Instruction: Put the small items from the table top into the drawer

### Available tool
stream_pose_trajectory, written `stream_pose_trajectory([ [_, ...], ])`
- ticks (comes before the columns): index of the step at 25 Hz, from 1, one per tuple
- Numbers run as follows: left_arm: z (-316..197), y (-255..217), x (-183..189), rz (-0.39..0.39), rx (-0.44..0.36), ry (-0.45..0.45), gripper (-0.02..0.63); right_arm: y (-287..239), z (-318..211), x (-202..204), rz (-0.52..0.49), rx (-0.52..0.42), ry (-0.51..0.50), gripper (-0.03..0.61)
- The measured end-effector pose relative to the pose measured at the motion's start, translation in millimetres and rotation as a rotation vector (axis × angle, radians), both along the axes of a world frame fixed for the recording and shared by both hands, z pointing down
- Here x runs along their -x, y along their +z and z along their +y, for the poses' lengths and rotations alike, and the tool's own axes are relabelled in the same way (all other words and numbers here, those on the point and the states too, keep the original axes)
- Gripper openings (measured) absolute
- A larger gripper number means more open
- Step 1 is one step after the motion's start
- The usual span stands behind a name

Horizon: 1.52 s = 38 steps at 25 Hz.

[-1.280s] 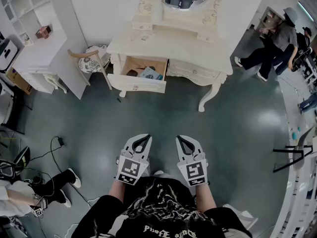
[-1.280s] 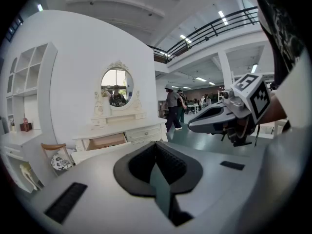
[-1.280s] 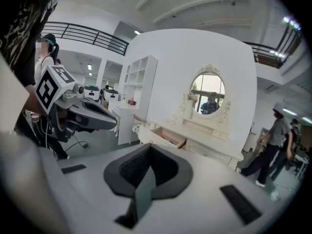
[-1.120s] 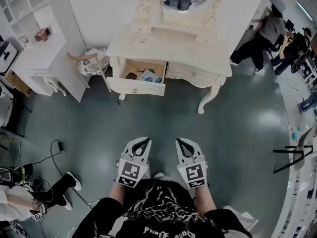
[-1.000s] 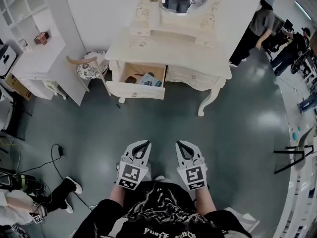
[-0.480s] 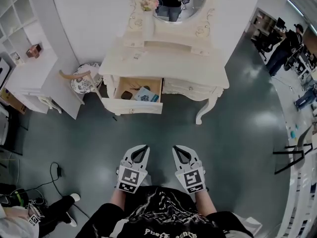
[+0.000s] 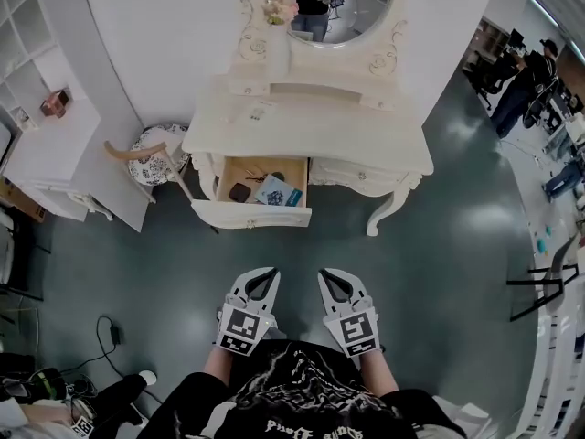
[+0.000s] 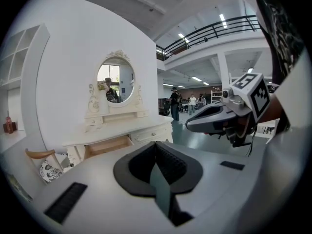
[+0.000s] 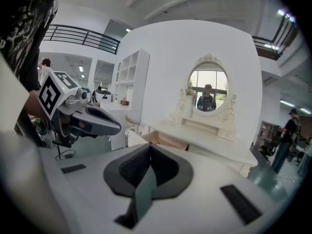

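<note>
Floor is glossy grey-green; cream carved dressing table has its left-front drawer open. I hold left gripper and right gripper pinched together, empty.

We're in a big open hall, prob. a lab or studio w/ a mock bedroom corner, not a real home: a free-standing white partition wall backs a cream dressing table & oval mirror, while a mezzanine railing, strip lights, polished grey floor, loose cables & people standing beyond surround it
</note>
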<state>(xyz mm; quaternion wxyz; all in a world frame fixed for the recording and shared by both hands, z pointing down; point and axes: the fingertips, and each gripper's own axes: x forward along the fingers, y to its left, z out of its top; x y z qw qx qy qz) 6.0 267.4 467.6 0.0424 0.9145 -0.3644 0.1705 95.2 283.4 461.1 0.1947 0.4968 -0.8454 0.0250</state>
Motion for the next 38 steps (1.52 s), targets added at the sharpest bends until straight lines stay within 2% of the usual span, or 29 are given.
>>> stream_pose_trajectory([
  [8,-40.9,0.6,22.7,-0.003,-0.007,0.058,0.015,9.9,-36.8,32.5,-0.004,0.02,0.012,0.011],
  [15,-55.2,4.9,39.8,0.01,0.009,0.06,0.015,15.2,-47.9,45.6,-0.009,0.038,0.03,0.011],
  [28,-76.2,7.3,65.6,0.016,0.028,-0.018,0.015,14.3,-68.6,65.4,-0.023,0.04,-0.031,0.011],
  [38,-108.9,9.7,53.6,-0.005,0.041,-0.068,0.015,14.8,-112.4,47.4,-0.042,0.045,-0.071,0.011],
])
